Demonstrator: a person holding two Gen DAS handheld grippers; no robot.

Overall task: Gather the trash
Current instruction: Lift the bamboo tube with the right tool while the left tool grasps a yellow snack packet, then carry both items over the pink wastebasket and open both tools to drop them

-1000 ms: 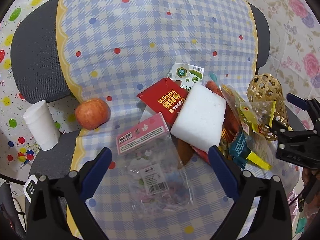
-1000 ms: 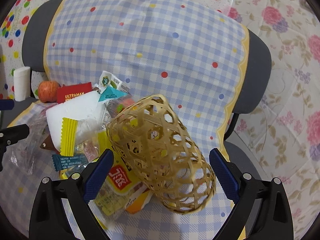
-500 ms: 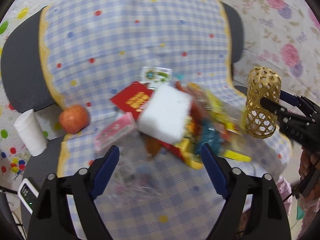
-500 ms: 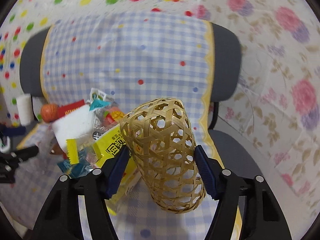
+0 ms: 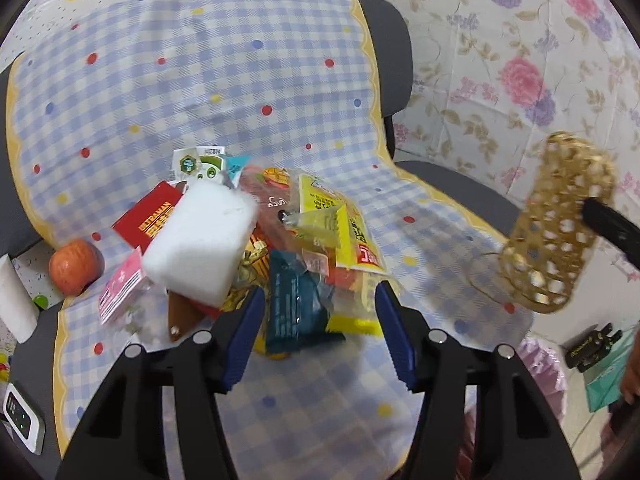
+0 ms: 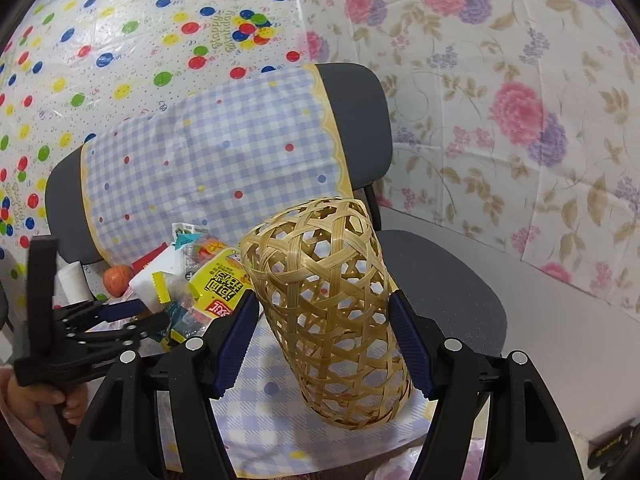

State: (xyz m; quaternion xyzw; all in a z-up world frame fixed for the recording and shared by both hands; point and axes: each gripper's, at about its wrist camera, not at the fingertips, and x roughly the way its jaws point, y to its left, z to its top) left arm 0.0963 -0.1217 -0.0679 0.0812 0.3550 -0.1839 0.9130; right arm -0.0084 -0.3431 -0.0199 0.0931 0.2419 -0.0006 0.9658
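Two blue-padded fingers of the right gripper (image 6: 322, 336) pinch a woven bamboo basket (image 6: 330, 312) by its sides, tilted, closed end toward 12 o'clock, held above the checkered cloth (image 6: 208, 168) covering a grey chair (image 6: 444, 280). From the left wrist view the basket (image 5: 560, 224) hangs at 3 o'clock, well apart from the pile. The left gripper (image 5: 320, 328) has its fingers spread, empty, the tips straddling a teal wrapper (image 5: 296, 304) at the near edge of the trash pile. Beyond it lie a yellow snack packet (image 5: 340, 228), a white foam block (image 5: 200, 240) and a red Ultraman pack (image 5: 146, 220). At 9 o'clock sits an apple (image 5: 74, 266), beside a white paper roll (image 5: 14, 300).
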